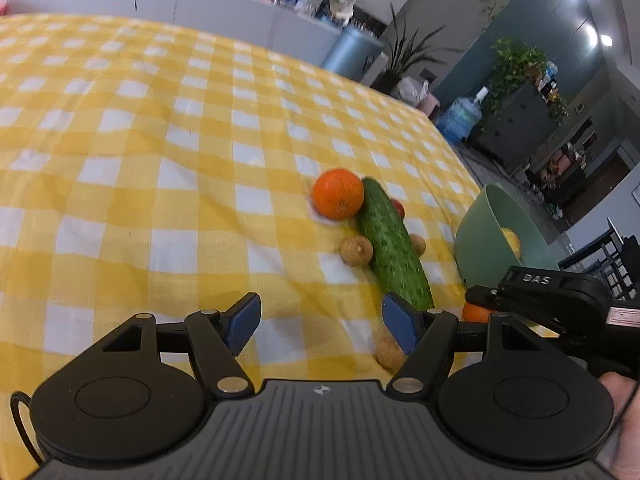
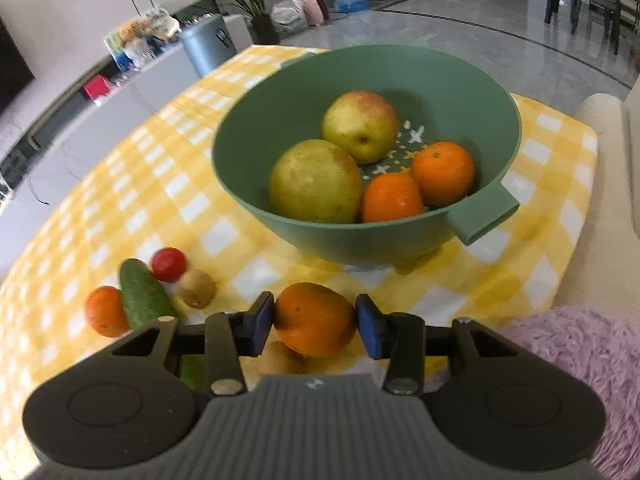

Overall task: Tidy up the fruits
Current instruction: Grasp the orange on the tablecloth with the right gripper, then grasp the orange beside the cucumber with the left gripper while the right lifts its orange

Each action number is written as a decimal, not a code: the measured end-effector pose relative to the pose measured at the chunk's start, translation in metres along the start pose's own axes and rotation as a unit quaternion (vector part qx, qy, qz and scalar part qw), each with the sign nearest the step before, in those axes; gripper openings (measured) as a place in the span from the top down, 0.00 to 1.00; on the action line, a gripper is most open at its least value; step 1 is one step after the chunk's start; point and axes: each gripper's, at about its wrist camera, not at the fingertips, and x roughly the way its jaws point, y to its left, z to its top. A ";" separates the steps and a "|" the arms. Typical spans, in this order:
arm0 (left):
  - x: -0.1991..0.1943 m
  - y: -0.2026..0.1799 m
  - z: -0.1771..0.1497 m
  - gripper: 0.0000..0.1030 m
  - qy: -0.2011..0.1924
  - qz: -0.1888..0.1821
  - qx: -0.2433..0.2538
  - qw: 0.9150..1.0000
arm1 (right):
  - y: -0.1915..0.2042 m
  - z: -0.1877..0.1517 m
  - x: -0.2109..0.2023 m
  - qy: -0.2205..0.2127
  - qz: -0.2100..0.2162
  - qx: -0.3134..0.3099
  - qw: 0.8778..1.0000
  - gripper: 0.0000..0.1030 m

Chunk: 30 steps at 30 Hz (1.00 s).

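My right gripper is shut on an orange, held above the cloth just in front of the green bowl. The bowl holds two apples and two oranges. On the cloth to the left lie another orange, a cucumber, a red tomato and a brown kiwi. My left gripper is open and empty above the cloth, near the cucumber, an orange and small brown fruits. The right gripper's body shows in the left wrist view.
The table has a yellow and white checked cloth. A fluffy pink fabric and a cream cushion lie at the right edge. A blue bin, plants and a water jug stand on the floor beyond the table.
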 end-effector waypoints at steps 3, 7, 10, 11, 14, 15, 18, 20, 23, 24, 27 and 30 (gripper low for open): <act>-0.002 -0.007 0.000 0.21 -0.035 0.031 0.024 0.999 | 0.000 -0.001 -0.001 0.003 0.024 0.003 1.000 0.59; 0.003 -0.005 0.002 0.23 -0.057 0.066 0.012 0.996 | 0.000 -0.001 0.002 0.009 0.033 0.012 0.999 0.59; 0.005 -0.005 0.007 0.24 -0.066 0.055 0.021 0.996 | -0.001 -0.001 0.001 0.004 0.025 0.014 1.000 0.59; 0.006 -0.008 0.009 0.25 -0.068 0.047 0.032 0.996 | -0.001 -0.002 -0.001 0.001 0.025 0.012 1.000 0.59; 0.013 -0.017 0.016 0.25 -0.079 0.024 0.051 0.995 | -0.003 -0.001 0.000 0.003 0.038 0.014 0.999 0.59; 0.018 -0.020 0.018 0.25 -0.080 0.018 0.057 0.995 | -0.005 0.000 0.001 0.006 0.044 0.017 0.999 0.59; 0.032 -0.029 0.025 0.28 -0.078 0.024 0.070 0.994 | -0.011 0.002 0.003 0.017 0.066 0.028 0.997 0.59; 0.042 -0.033 0.029 0.32 -0.078 0.037 0.061 0.994 | -0.014 0.002 0.002 0.025 0.091 0.032 0.995 0.59; 0.056 -0.032 0.036 0.32 -0.079 0.035 0.035 0.996 | -0.017 0.001 0.002 0.032 0.113 0.039 0.992 0.59; 0.058 -0.032 0.038 0.32 -0.080 0.032 0.028 0.996 | -0.016 0.002 0.002 0.033 0.113 0.038 0.992 0.59; 0.068 -0.028 0.043 0.32 -0.082 0.032 0.003 0.996 | -0.017 0.002 0.007 0.049 0.125 0.048 0.990 0.59; 0.078 -0.023 0.045 0.32 -0.074 0.029 -0.017 0.997 | -0.018 0.003 0.011 0.062 0.133 0.054 0.988 0.59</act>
